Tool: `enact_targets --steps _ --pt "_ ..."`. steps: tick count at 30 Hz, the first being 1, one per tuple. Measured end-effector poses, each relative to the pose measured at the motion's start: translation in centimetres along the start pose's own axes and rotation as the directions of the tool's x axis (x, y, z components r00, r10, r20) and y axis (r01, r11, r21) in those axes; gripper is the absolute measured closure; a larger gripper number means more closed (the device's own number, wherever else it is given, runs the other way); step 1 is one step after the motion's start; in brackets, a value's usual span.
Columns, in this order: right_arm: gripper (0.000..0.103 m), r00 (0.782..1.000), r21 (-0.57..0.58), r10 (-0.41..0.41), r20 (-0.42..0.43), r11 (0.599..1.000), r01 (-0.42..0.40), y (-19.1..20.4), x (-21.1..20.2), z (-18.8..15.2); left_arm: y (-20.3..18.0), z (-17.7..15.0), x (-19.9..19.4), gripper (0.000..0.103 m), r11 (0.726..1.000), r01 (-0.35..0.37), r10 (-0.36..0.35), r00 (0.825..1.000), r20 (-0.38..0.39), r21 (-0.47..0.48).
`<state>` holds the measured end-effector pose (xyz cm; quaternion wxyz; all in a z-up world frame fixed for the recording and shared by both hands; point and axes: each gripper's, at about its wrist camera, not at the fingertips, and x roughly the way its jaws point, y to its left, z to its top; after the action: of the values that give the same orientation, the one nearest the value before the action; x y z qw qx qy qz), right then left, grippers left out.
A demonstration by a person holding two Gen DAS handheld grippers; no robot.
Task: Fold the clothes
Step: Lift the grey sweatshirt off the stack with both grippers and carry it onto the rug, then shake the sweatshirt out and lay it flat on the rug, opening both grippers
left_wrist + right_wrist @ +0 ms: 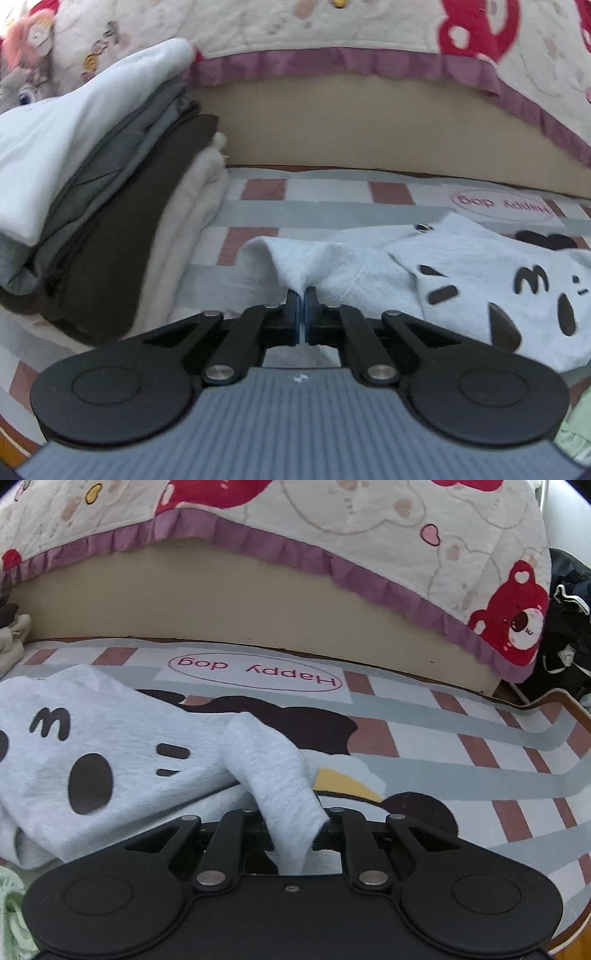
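A light grey garment (461, 291) with black cartoon face markings lies on the striped mat. My left gripper (303, 295) is shut on a bunched edge of it, and the cloth rises in a fold out of the pads. In the right wrist view the same grey garment (92, 760) spreads to the left. One corner of it drapes down between the fingers of my right gripper (291, 823), which is shut on that cloth. The fabric hides the right fingertips.
A stack of folded clothes (92, 206), white, grey, brown and cream, stands at the left. A bed with a frilled quilt (332, 535) runs across the back. The striped mat (480, 753) has a printed "Happy dog" label. Some pale green cloth (11, 915) lies at the near left.
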<state>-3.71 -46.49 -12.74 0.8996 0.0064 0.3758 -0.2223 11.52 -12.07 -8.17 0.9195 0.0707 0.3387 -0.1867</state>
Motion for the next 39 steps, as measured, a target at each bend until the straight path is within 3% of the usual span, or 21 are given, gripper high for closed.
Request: enact_targets --steps 6,8,10,12,14,17,19,20,22,25,28,30,32,34,35,36,37,39 --pt "0.089 0.998 0.017 -0.034 0.059 0.999 0.033 -0.4 -1.3 1.0 2.5 0.8 -1.0 0.101 0.998 -0.037 0.042 0.993 0.113 -0.048" --pt "0.090 0.992 0.012 -0.061 0.113 0.998 0.060 0.0 -2.9 2.4 3.0 1.0 -2.2 0.101 0.999 -0.007 0.013 0.991 0.136 -0.048" --pt "0.090 0.980 0.007 -0.083 0.182 0.997 0.083 0.5 -5.3 4.2 3.4 1.1 -4.4 0.101 0.999 0.034 -0.027 0.977 0.213 -0.029" --pt "0.090 0.967 0.005 -0.045 0.252 0.999 0.045 0.5 -8.2 6.2 3.5 1.1 -6.2 0.101 0.999 0.037 -0.032 0.963 0.268 -0.011" --pt "0.090 0.961 -0.006 -0.009 0.277 1.000 0.011 0.3 -10.3 7.8 3.7 0.9 -6.8 0.101 0.999 0.046 -0.037 0.964 0.263 -0.028" --pt "0.090 0.983 0.006 0.065 0.174 0.998 -0.067 -0.6 -9.7 7.9 4.5 0.0 -5.6 0.101 0.994 0.078 -0.064 0.982 0.178 -0.076" --pt "0.087 0.987 0.024 0.146 0.067 0.989 -0.148 -0.9 -7.8 6.5 4.0 -0.6 -4.5 0.101 0.999 0.020 -0.017 0.997 0.079 -0.032" --pt "0.088 0.979 0.027 0.204 0.002 0.979 -0.204 -0.9 -6.6 5.5 3.7 -1.0 -3.9 0.101 1.000 -0.016 0.016 1.000 0.027 0.002" --pt "0.089 0.922 0.023 0.346 -0.174 0.937 -0.348 -0.3 -3.6 2.6 1.9 -2.2 -3.9 0.101 0.985 -0.094 0.099 0.995 -0.026 0.142" --pt "0.092 0.861 0.052 0.400 -0.315 0.913 -0.406 1.2 -0.5 -0.7 -0.2 -3.4 -4.6 0.101 0.963 -0.059 0.074 0.996 -0.049 0.262" --pt "0.094 0.856 0.060 0.429 -0.289 0.900 -0.431 1.3 1.6 0.2 -1.6 -1.7 -2.4 0.101 0.935 -0.002 0.038 0.995 -0.096 0.354" --pt "0.094 0.866 0.069 0.437 -0.244 0.898 -0.434 0.5 3.2 3.2 -1.9 1.8 -0.3 0.102 0.941 0.016 0.017 0.995 -0.094 0.337" --pt "0.095 0.880 0.068 0.437 -0.186 0.899 -0.432 -0.5 4.7 7.1 -2.1 6.4 0.9 0.102 0.950 -0.011 0.022 0.999 -0.033 0.313" --pt "0.096 0.937 0.028 0.344 -0.064 0.939 -0.343 -2.1 3.9 12.8 -2.2 11.7 -0.9 0.102 0.957 -0.059 0.030 0.994 0.105 0.283" --pt "0.096 0.953 0.048 0.301 0.040 0.952 -0.303 -3.3 2.0 15.6 -2.2 14.1 -3.1 0.102 0.962 -0.085 0.035 0.981 0.190 0.259" --pt "0.096 0.956 0.073 0.257 0.144 0.960 -0.269 -4.6 0.1 18.4 -2.1 16.6 -5.4 0.102 0.967 -0.108 0.042 0.961 0.274 0.232" --pt "0.097 0.934 0.104 0.247 0.258 0.954 -0.281 -6.0 -2.9 20.8 -2.0 19.0 -7.7 0.102 0.970 -0.130 0.050 0.933 0.356 0.204" --pt "0.097 0.870 0.127 0.202 0.450 0.950 -0.287 -8.3 -9.0 24.6 -1.9 23.0 -12.4 0.102 0.976 -0.163 0.067 0.858 0.509 0.145"
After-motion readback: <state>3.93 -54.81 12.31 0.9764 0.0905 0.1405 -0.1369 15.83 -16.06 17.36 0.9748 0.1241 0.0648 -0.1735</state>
